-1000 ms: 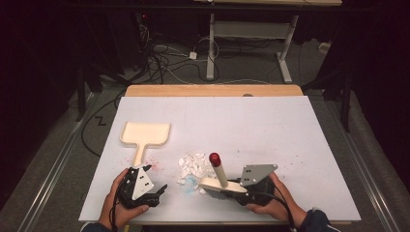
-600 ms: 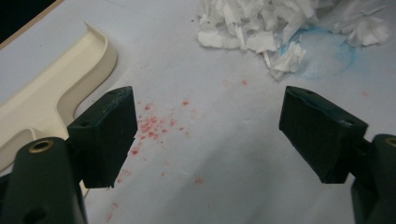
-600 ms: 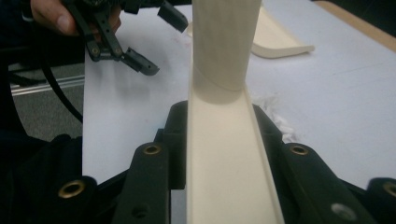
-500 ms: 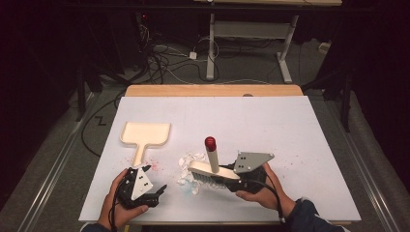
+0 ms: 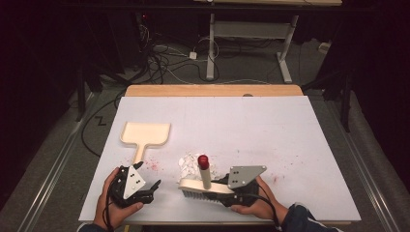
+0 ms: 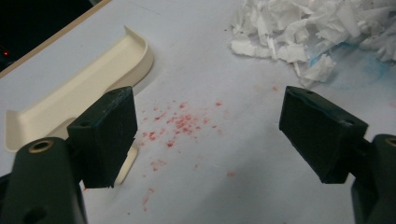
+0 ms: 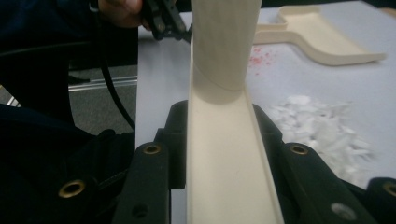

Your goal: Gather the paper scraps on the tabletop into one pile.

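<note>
On the near edge of the table, the right gripper point(image 5: 220, 192) squeezes the brush point(image 5: 202, 186) just beside the paper bits point(image 5: 189, 162), left gripper point(image 5: 150, 187) wide & empty, dustpan point(image 5: 144, 134) untouched, so sweeping's barely begun.

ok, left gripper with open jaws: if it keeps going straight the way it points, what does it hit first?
Likely bare white table sheet with red specks. The left gripper aims between the cream plastic dustpan and the pile of torn white paper; depth unclear.

No readable text, label, brand or number appears anywhere.
</note>
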A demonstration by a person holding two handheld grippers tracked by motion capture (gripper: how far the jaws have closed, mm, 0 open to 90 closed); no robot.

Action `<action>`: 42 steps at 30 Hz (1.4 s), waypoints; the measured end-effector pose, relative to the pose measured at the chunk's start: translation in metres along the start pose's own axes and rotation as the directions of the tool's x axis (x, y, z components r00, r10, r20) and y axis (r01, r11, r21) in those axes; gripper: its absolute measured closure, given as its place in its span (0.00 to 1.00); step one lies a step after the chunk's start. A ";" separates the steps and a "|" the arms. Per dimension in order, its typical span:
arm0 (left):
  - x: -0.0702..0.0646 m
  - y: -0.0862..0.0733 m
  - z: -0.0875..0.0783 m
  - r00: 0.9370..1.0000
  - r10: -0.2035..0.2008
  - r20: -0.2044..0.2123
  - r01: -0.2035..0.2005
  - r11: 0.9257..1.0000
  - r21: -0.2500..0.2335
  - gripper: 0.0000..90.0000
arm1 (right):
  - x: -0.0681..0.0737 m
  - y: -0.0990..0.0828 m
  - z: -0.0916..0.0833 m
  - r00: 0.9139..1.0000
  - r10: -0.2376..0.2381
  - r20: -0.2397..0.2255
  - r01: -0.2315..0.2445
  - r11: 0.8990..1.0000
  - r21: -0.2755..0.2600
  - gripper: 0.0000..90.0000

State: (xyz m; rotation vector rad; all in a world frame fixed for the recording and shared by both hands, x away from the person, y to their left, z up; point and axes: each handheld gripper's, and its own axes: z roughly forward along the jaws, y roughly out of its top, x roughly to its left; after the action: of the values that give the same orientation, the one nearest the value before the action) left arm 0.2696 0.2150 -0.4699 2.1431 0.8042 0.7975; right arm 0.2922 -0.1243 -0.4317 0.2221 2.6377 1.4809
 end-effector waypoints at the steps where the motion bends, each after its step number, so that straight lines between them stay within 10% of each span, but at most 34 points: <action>1: 0.001 0.000 0.000 1.000 -0.002 -0.003 0.002 1.000 0.000 0.21 | -0.001 -0.001 0.007 1.000 0.001 -0.009 -0.001 1.000 0.009 0.76; 15: -0.005 -0.001 0.007 0.999 0.008 0.044 -0.010 0.999 0.032 0.21 | -0.044 0.001 0.027 0.993 0.000 0.118 0.001 1.000 -0.007 0.76; 33: -0.013 0.002 0.011 0.997 0.038 0.069 -0.042 0.998 0.052 0.21 | -0.027 -0.015 -0.099 0.973 0.055 0.223 -0.047 0.998 -0.042 0.76; 42: -0.015 0.003 0.013 0.996 0.049 0.077 -0.054 0.996 0.064 0.21 | -0.029 -0.048 -0.102 0.955 0.077 0.287 -0.104 0.991 0.083 0.76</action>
State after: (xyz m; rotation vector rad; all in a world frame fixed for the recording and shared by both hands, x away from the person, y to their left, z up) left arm 0.2711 0.1975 -0.4797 2.2467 0.7482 0.7212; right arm 0.3006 -0.2396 -0.4192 0.5292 2.4972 1.2375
